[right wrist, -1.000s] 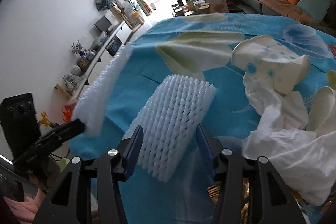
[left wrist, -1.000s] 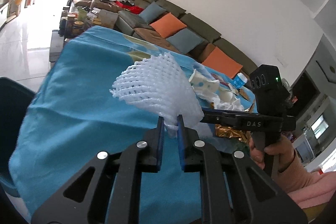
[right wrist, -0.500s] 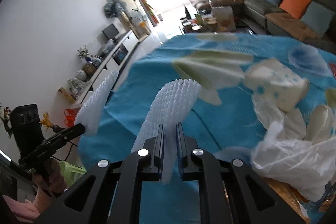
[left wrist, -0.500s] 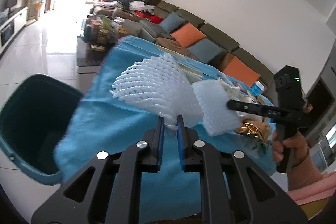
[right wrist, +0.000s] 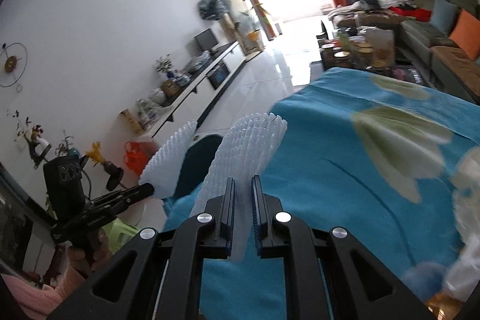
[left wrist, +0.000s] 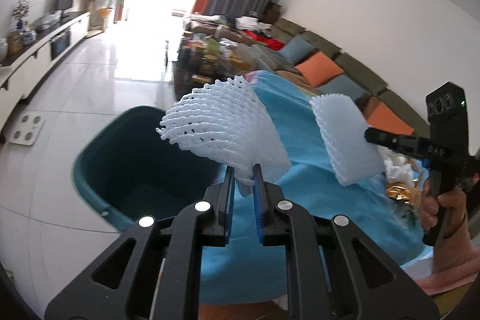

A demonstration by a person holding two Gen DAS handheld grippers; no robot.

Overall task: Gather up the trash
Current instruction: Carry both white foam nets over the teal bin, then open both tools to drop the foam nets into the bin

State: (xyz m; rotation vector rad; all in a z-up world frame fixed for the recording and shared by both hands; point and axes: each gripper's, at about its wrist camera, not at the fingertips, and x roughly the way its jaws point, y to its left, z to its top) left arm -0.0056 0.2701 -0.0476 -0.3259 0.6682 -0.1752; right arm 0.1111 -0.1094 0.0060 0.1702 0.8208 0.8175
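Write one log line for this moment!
left tongs: shut on foam net | right tongs: shut on second foam net | bin: nearby

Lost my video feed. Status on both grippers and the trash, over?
Left gripper shut on foam net. Right gripper shut on second foam net. Teal bin open beside the table; path looks unobstructed.

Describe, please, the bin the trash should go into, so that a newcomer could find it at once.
Start at the table under the blue cloth and go to its end nearest the bright window. The bin stands on the pale tiled floor just past that edge, below the foam net in the left gripper. It is the only dark teal, open-topped tub there.
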